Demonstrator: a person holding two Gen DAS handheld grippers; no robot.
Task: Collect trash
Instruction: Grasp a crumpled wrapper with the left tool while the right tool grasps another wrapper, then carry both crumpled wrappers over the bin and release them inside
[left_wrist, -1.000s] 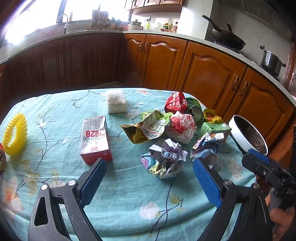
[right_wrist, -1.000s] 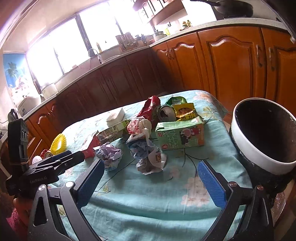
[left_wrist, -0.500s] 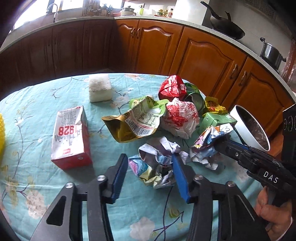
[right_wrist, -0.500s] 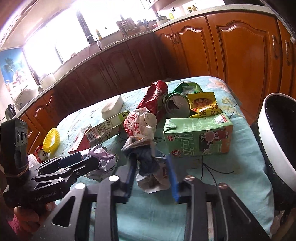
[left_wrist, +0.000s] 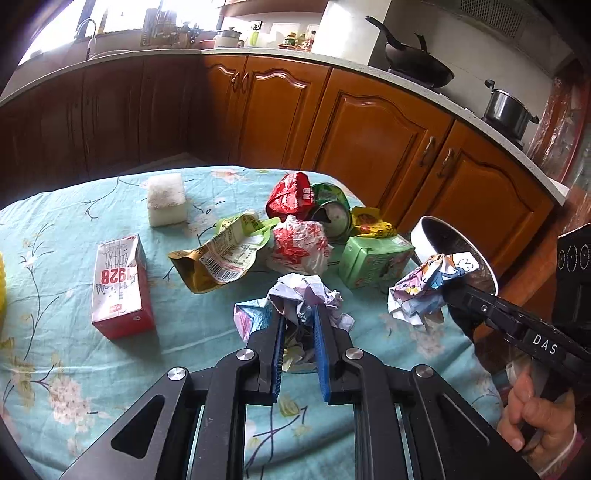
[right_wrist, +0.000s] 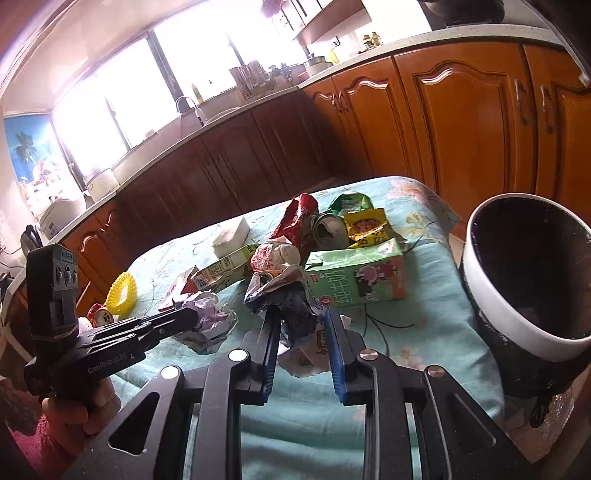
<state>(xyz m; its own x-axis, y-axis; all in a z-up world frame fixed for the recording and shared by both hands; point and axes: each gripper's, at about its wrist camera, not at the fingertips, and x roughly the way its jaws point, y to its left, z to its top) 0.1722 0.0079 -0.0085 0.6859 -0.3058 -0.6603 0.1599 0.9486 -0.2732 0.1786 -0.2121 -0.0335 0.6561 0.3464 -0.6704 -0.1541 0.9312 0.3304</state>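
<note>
My left gripper is shut on a crumpled pastel paper ball at the table's near middle. My right gripper is shut on a crumpled cartoon-print wrapper, held just above the cloth; that wrapper also shows in the left wrist view, in front of the bin. The white-rimmed trash bin stands off the table's right edge. More trash lies beyond: a green milk carton, a red-and-white plastic bag, a red snack bag, a yellow packet and a gold pouch.
A red-and-white milk carton lies at the left and a white sponge block at the back. A yellow ring and a can sit at the far left. Wooden cabinets line the wall behind the teal tablecloth.
Both grippers moved forward and closed from wide open onto their crumpled pieces. The right gripper has lifted its wrapper toward the bin.
</note>
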